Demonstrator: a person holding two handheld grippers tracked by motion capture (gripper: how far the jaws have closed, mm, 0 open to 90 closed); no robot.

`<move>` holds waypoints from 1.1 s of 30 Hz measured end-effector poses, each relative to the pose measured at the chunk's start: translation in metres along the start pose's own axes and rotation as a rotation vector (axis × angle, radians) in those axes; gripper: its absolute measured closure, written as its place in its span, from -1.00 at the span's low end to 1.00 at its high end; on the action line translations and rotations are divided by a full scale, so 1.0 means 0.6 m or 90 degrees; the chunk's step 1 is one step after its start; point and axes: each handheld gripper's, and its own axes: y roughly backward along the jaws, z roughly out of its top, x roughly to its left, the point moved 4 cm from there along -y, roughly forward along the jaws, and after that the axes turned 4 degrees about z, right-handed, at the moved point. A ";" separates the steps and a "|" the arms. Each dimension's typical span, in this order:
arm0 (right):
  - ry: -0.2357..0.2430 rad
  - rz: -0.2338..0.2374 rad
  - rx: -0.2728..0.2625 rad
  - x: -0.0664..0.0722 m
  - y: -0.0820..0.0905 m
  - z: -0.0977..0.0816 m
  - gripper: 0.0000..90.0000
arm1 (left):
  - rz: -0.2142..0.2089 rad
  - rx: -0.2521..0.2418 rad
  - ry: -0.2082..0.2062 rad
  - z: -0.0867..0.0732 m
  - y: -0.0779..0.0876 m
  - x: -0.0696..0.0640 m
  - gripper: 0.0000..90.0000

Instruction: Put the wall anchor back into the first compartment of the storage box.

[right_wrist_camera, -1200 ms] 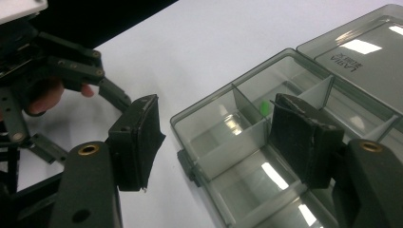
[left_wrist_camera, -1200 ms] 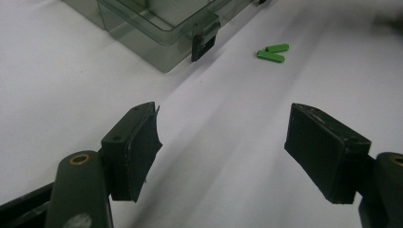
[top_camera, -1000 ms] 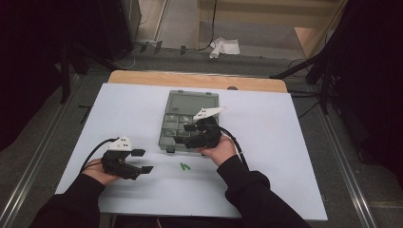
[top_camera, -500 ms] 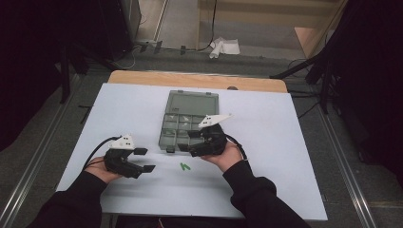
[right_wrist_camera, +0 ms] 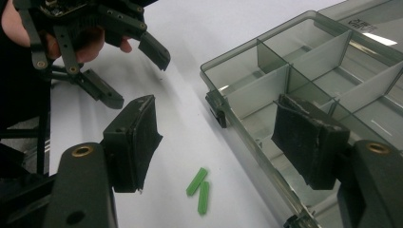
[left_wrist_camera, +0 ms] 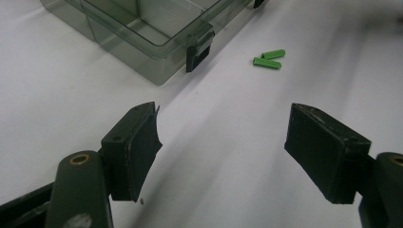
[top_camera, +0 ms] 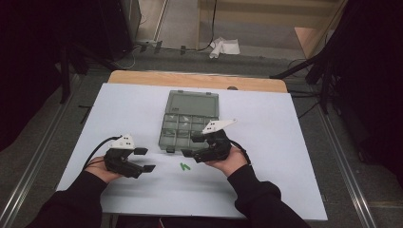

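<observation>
Lying on the white table (top_camera: 285,142) just in front of the compartment box (top_camera: 190,118), the two green pieces (top_camera: 185,166) sit side by side, touching at one end. The right gripper (top_camera: 190,146) is released, nothing between its jaws, and it hovers nearer — in its own view the pieces (right_wrist_camera: 199,189) lie below and between the jaws. Their long axis runs roughly along that gripper's reach. The left gripper (top_camera: 144,160) is also released, empty, farther to the side.

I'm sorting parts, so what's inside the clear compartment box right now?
The compartment box looks empty where visible. The right gripper covers part of one compartment. Two green pieces lie outside on the table.
</observation>
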 end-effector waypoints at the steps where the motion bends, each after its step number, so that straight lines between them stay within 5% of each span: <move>1: 0.001 0.001 0.000 0.000 0.000 -0.002 -0.28 | 0.000 0.001 0.000 0.000 0.000 0.000 -0.43; 33: 0.017 0.043 0.054 0.018 -0.022 -0.044 -0.20 | 0.001 0.005 -0.003 -0.001 0.000 0.000 -0.43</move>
